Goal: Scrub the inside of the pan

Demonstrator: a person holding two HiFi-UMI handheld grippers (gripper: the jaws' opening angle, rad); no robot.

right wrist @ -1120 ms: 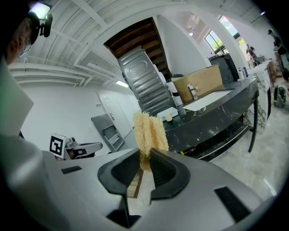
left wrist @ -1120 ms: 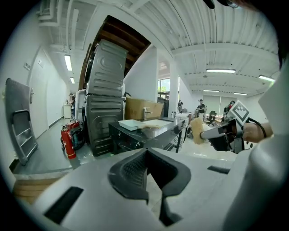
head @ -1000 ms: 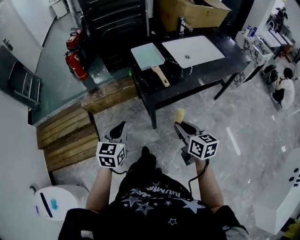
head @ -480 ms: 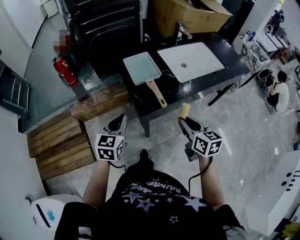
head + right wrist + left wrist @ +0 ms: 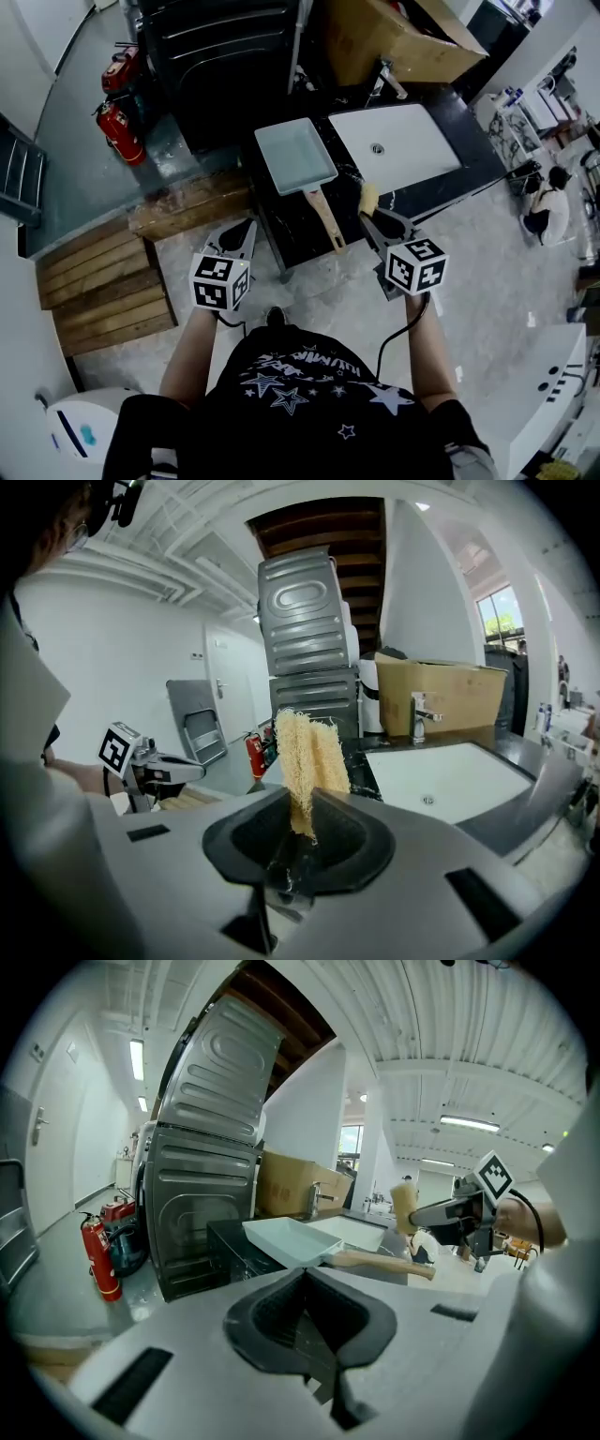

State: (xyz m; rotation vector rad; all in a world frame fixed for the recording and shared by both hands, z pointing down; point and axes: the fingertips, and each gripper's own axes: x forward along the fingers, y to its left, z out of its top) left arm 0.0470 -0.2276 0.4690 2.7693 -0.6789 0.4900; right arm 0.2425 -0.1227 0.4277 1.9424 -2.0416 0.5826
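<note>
A pale rectangular pan (image 5: 295,155) with a wooden handle (image 5: 324,221) lies on the black counter (image 5: 305,239), left of the white sink (image 5: 398,145). My right gripper (image 5: 368,217) is shut on a yellow fibrous scrubber (image 5: 368,197), held at the counter's front edge just right of the handle. In the right gripper view the scrubber (image 5: 305,747) stands up out of the jaws of the right gripper (image 5: 300,803). My left gripper (image 5: 246,231) hangs left of the counter, short of the pan; its jaws are shut and empty. From the left gripper (image 5: 305,1274) the pan (image 5: 291,1239) lies ahead.
A faucet (image 5: 389,77) and cardboard box (image 5: 403,37) stand behind the sink. A dark metal cabinet (image 5: 220,56) and fire extinguishers (image 5: 117,127) are at the back left. Wooden pallets (image 5: 103,281) lie on the floor at left. A person (image 5: 539,202) crouches far right.
The view has closed in on the counter. Both grippers now sit nearer the pan, and the right one with the scrubber has reached the counter's front edge beside the handle.
</note>
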